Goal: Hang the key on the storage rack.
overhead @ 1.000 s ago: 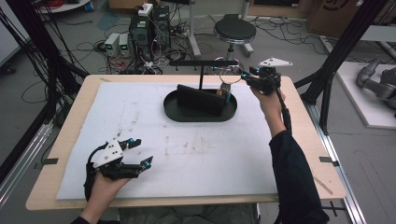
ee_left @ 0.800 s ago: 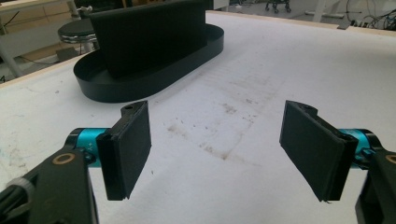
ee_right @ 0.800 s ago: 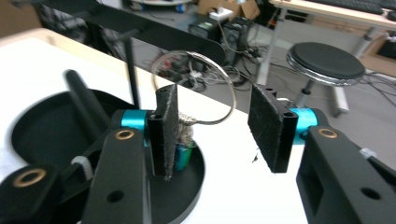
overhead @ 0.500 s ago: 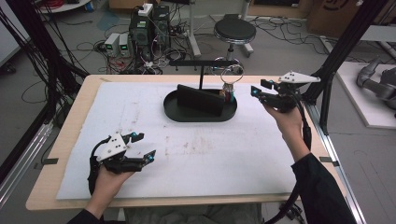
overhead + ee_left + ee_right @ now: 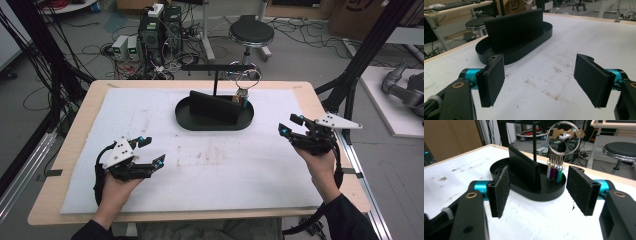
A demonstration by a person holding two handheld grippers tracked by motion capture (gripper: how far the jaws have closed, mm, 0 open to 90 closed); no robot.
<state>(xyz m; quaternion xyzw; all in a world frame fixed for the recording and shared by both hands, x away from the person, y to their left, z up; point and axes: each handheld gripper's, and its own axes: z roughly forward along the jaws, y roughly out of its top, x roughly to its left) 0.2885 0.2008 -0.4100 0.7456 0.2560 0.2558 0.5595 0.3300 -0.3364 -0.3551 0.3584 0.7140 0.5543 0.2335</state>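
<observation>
Both tongs gape, holding nothing: left tongs [image 5: 150,151] well in front of the black tray [image 5: 214,122], right tongs [image 5: 291,125] just beside it. Key ring [image 5: 563,132] hangs over the tray's end.

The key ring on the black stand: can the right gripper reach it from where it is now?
Probably yes. The right gripper is open and empty, and the key ring hangs in plain sight ahead of its jaws, with bare white mat between.
</observation>
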